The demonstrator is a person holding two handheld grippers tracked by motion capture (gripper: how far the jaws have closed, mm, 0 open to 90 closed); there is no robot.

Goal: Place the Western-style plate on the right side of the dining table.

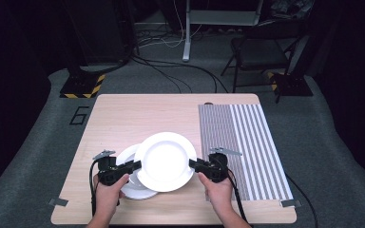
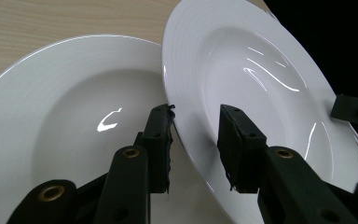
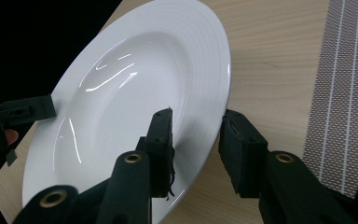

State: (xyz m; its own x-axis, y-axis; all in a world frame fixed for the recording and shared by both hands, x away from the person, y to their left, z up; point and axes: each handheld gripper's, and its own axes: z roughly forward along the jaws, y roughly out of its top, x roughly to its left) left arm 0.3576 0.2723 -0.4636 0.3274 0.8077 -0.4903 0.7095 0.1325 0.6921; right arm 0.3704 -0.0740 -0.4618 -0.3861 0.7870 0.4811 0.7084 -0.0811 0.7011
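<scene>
A white deep plate (image 1: 165, 160) hangs tilted a little above the wooden table (image 1: 123, 114), gripped at opposite edges. My left gripper (image 1: 138, 165) is shut on its left rim; in the left gripper view the jaws (image 2: 196, 126) straddle the rim of this plate (image 2: 251, 84). My right gripper (image 1: 192, 164) is shut on the right rim, where its jaws (image 3: 196, 130) pinch the plate (image 3: 135, 93). A second white plate (image 1: 128, 187) lies flat on the table, partly under the held one and below the left gripper (image 2: 65, 107).
A grey striped placemat (image 1: 247, 142) covers the table's right part, just right of my right gripper. The table's front edge is close behind both hands. Beyond the table stand a folding chair (image 1: 261, 47), floor cables and a stand base with yellow-black tape (image 1: 81, 88).
</scene>
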